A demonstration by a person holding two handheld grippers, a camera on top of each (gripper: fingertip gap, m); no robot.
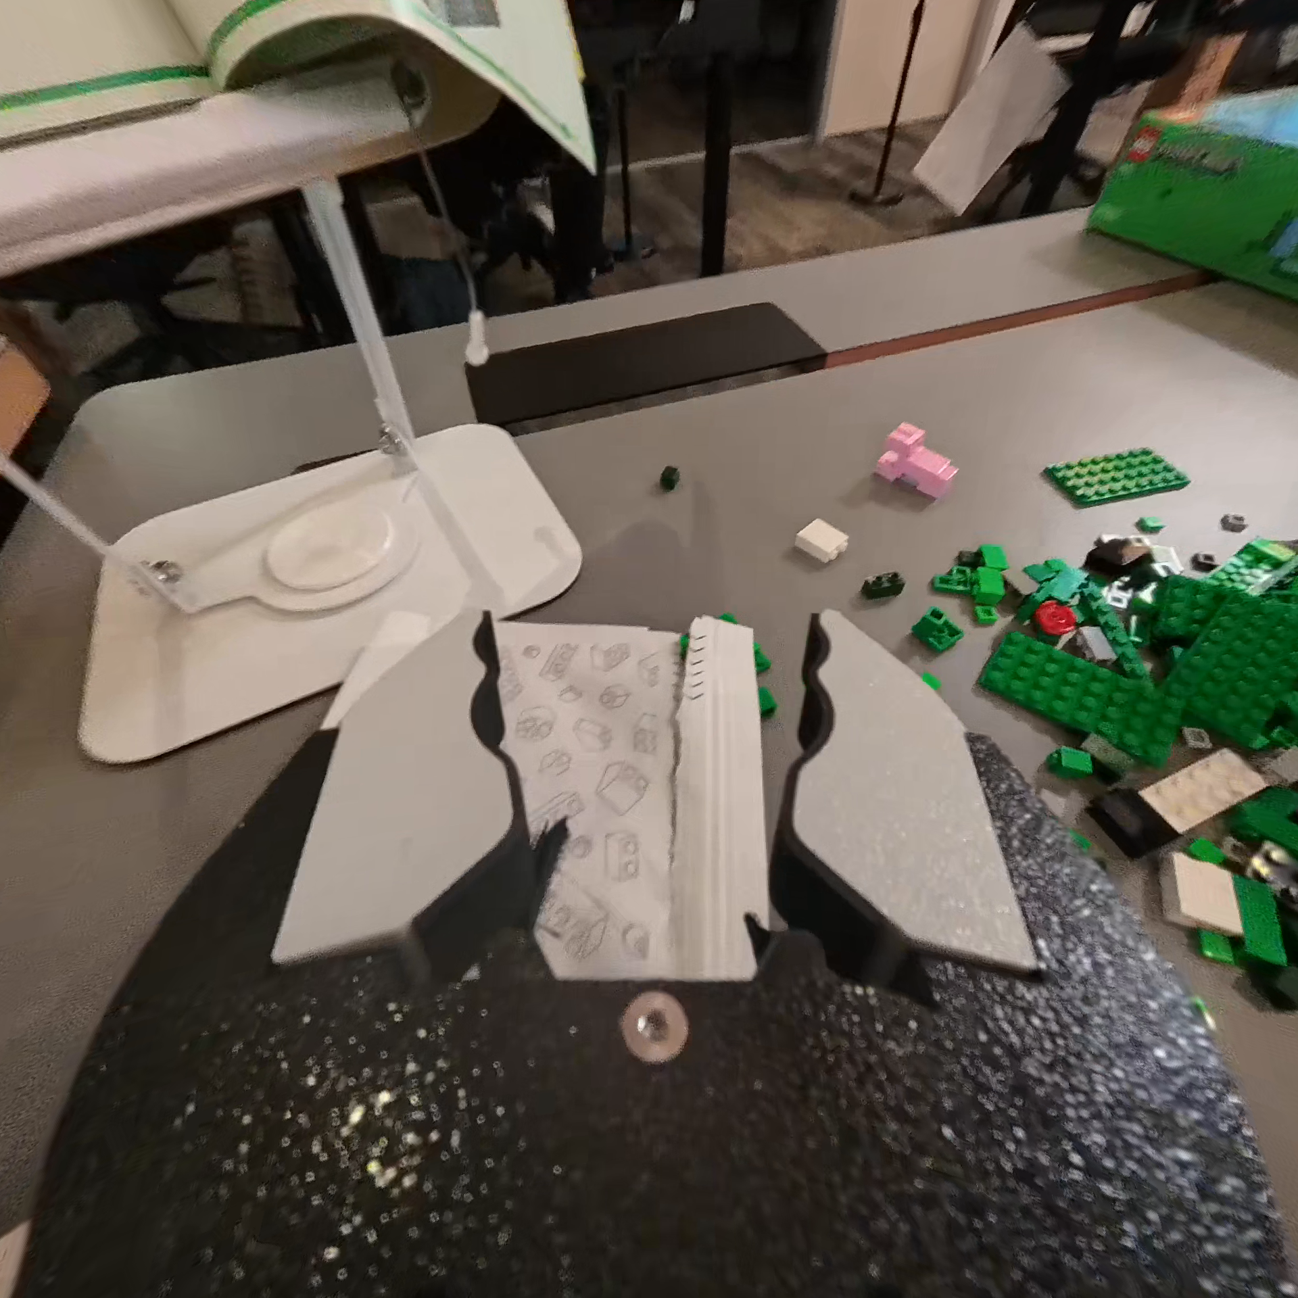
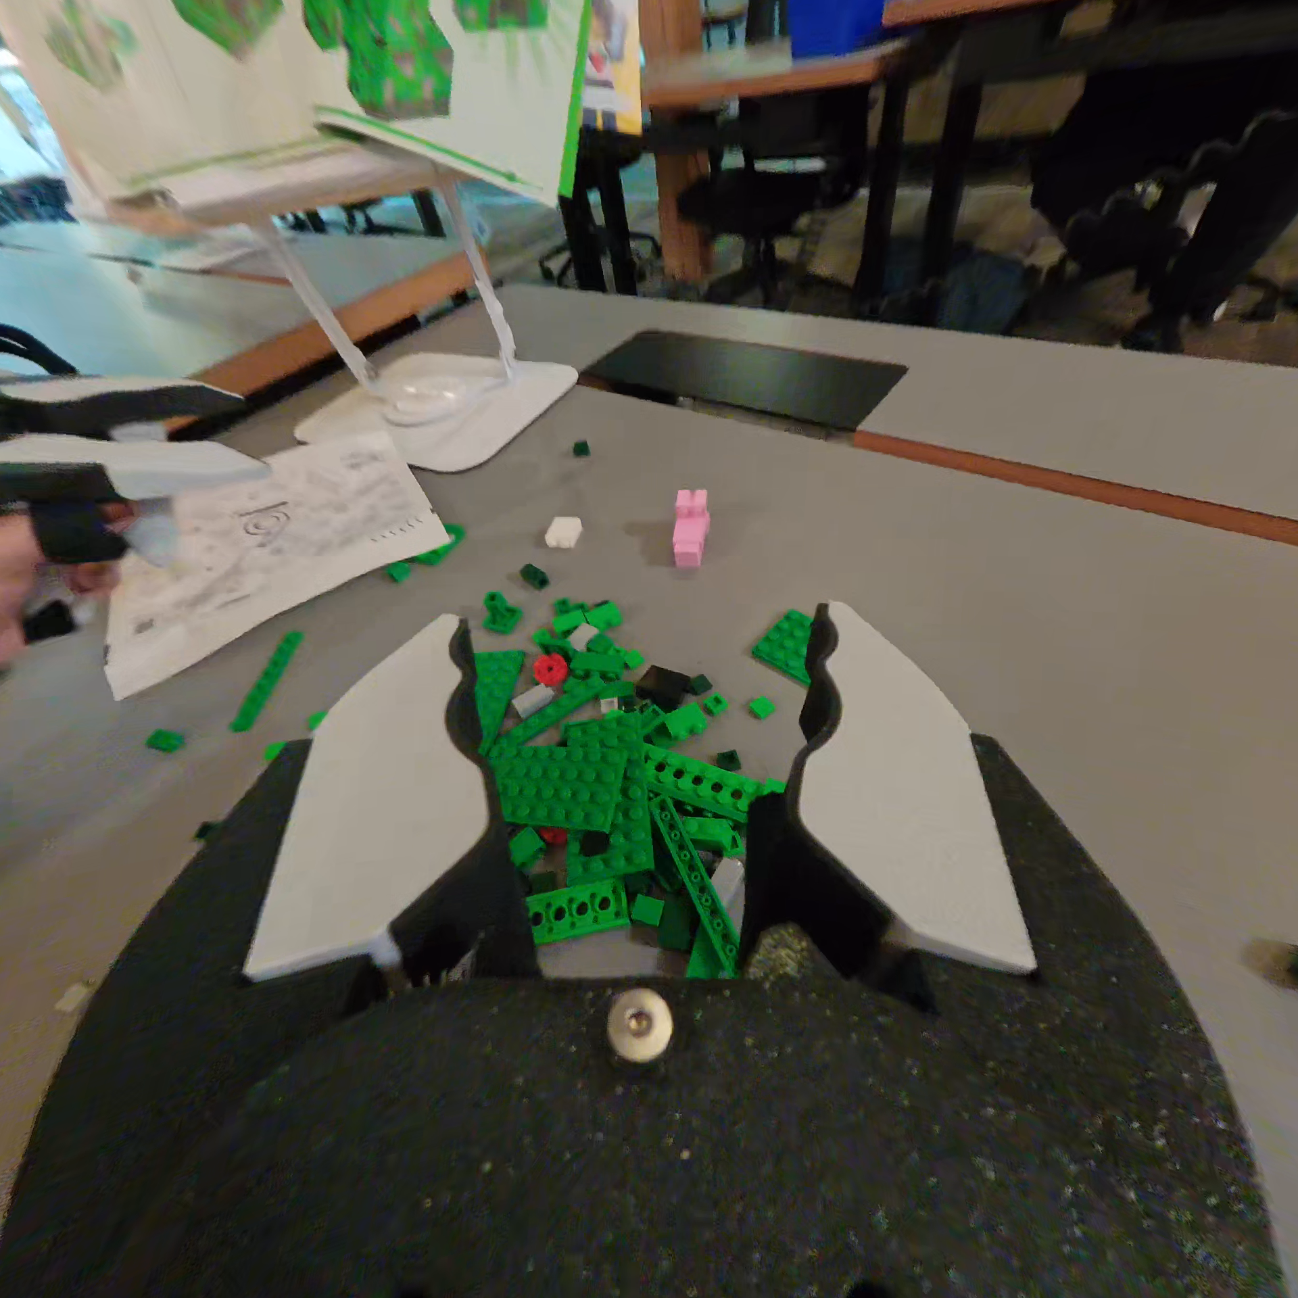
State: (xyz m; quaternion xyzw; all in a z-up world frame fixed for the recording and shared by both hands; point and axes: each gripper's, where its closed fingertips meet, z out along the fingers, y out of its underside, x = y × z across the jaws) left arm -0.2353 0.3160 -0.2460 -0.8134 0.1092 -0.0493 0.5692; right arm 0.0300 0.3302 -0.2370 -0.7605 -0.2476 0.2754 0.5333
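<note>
Working over a grey table (image 2: 983, 632) among desks, we hold our left gripper (image 1: 650, 702) spread above a paper bag (image 1: 597, 758), our right gripper (image 2: 639, 688) spread over green bricks (image 2: 597, 772), bare tabletop rightward.

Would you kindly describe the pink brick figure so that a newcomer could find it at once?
Start at the white stand base on the grey table. Toward the green brick pile stands a pink brick figure, beside a white brick. It is the only pink piece.
</note>
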